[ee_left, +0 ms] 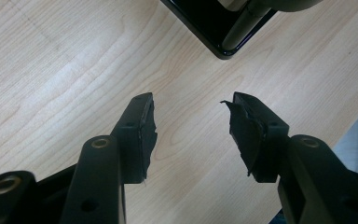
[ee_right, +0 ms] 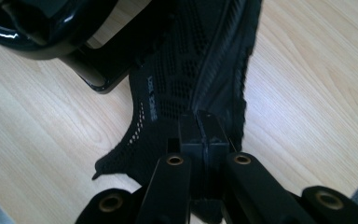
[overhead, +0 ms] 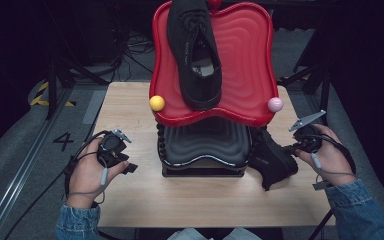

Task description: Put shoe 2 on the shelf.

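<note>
Bare table [overhead: 130,100] left of tiered rack [overhead: 202,150], shoe [overhead: 272,162] crowding its right side

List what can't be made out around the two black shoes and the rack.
- High view: toe of the shoe held by the right tongs, hidden behind the rack's black lower tray.
- High view: red upper tray hides the lower tray's rear.
- Right gripper view: shoe's sole cut off by the top edge.

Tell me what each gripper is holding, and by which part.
The right gripper is shut on the black shoe on the table, pinching the knit collar at its heel end. The left gripper is open over bare wood, holding nothing.
</note>
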A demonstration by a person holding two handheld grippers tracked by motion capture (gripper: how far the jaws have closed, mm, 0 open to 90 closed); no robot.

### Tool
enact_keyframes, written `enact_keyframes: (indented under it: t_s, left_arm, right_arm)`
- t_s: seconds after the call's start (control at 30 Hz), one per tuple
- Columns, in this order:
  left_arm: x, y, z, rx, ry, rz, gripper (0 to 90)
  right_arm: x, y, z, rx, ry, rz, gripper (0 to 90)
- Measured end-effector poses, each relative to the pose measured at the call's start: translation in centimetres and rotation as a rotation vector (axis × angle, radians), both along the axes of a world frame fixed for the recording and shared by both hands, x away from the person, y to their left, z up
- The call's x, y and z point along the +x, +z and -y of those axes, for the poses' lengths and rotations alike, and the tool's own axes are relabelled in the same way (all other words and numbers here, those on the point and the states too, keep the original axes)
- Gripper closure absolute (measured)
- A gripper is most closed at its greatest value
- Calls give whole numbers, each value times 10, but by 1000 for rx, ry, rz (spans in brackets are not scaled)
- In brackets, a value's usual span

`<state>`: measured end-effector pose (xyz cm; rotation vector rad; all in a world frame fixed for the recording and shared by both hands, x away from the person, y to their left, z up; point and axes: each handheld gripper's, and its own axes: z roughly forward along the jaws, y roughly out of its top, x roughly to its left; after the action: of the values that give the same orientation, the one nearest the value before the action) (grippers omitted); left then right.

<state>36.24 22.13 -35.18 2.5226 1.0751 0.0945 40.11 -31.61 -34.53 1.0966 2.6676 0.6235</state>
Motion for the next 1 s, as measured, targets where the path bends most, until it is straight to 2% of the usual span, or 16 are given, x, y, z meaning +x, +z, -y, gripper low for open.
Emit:
enact_keyframes:
  t_s: [0.2, 0.33, 0.4, 0.47, 0.63, 0.87, 1.0]
  left_arm:
    - [0, -2, -3, -9, 11, -8, 506]
    - [-2, -3, -4, -3, 12, -15, 507]
    - [-1, -3, -4, 7, 7, 0, 507]
    - [-2, -4, -5, -4, 14, -12, 507]
    - [-3, -4, -5, 5, 18, -15, 507]
    - [-3, -5, -5, 10, 15, -14, 506]
    - [-3, -7, -4, 7, 16, -27, 507]
  right_arm:
    - [13, -7, -17, -28, 27, -23, 900]
    - [22, -16, -25, -70, 44, -25, 900]
    - [24, -19, -25, -84, 41, -26, 900]
    - [26, -22, -25, -99, 32, -30, 900]
    - [29, -23, -22, -88, 28, -36, 900]
    - [29, -22, -20, -119, 40, -17, 900]
    - [32, -21, -16, -106, 30, -30, 900]
